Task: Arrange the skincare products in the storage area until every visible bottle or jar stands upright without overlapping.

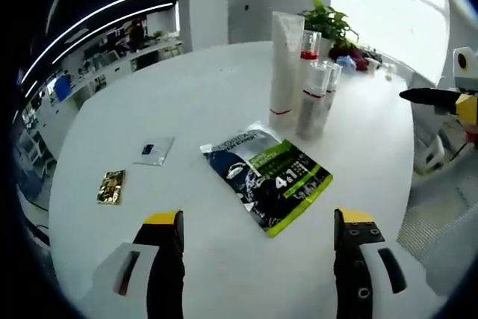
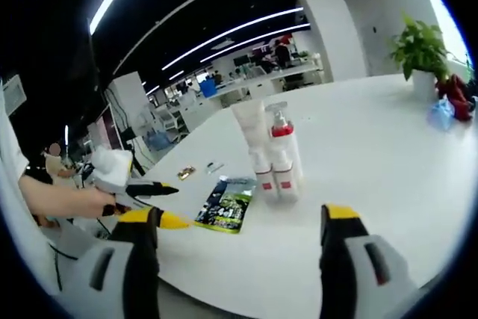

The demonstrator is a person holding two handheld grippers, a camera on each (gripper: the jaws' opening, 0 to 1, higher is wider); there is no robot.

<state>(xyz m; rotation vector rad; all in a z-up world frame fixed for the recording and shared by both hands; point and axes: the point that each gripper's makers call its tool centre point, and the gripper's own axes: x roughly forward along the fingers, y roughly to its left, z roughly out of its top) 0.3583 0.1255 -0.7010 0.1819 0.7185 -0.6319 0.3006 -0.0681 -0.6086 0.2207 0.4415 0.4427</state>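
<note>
Left gripper (image 1: 258,233) and right gripper (image 2: 240,233), jaws apart, empty. Sachet (image 1: 267,178), marked "4:1", lies flat just before upright bottles (image 1: 317,99) and tube (image 1: 284,57).

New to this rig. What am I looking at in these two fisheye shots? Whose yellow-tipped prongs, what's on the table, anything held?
No robot arm here: a person holds a two-jaw tool in each hand, and a camera rides on each, looking along its jaws. The left gripper view shows the left tool, jaws apart and empty. The right gripper view shows the right tool, also open and empty; the left tool enters there from the left, held by the person's hand.

On the round white table stand a white tube and clear pump bottles, upright and close together. A dark and green sachet lies flat in front of them, with a small gold packet and a small clear packet further off. A potted plant stands at the far edge.
</note>
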